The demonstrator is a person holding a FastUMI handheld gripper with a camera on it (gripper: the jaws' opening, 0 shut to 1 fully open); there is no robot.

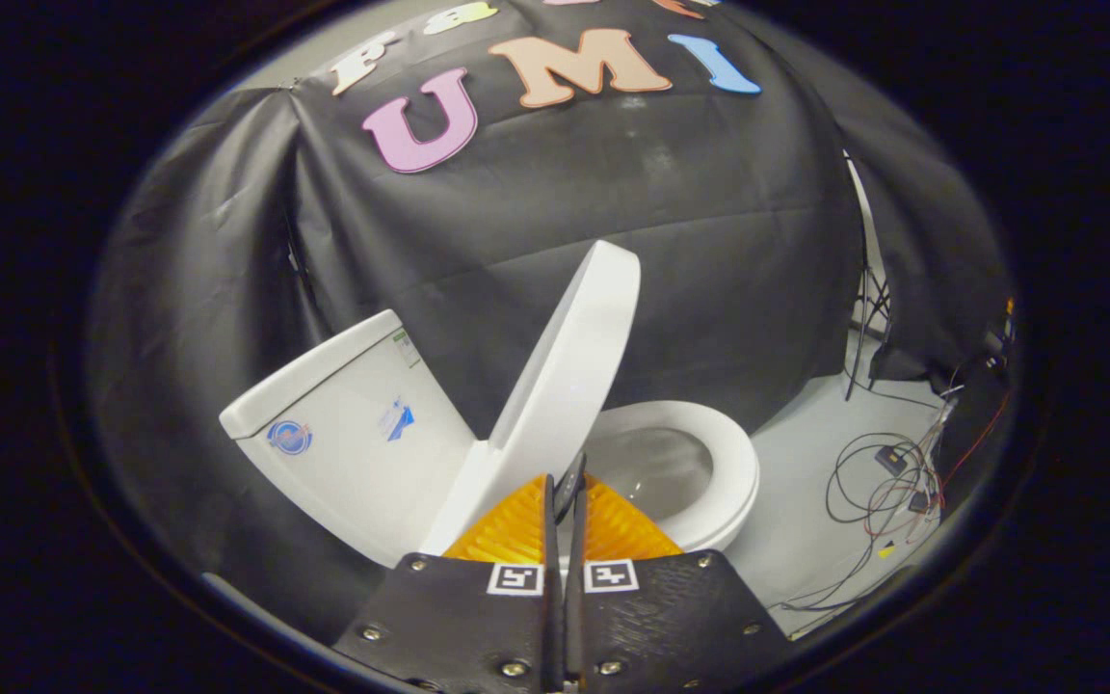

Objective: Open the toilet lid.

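The gripper (565,501) sat low in front of the toilet, its two fingers (516,528) pressed together with almost no gap between them and nothing held. Just ahead of the fingertips stood the lid (569,357), raised well off the seat and tilted back toward the tank (353,424), though a gap remained between lid and tank. The lid's lower edge looked to lie right at the fingertips; whether they touched it could not be told. The seat (724,472) lay flat beside the lid, on the side away from the tank, with the bowl (651,467) showing inside its ring. Two stickers marked the tank's face. Beyond the seat, on the pale floor (806,453), lay a tangle of cables (887,482). Black cloth (709,241) hung behind the toilet.
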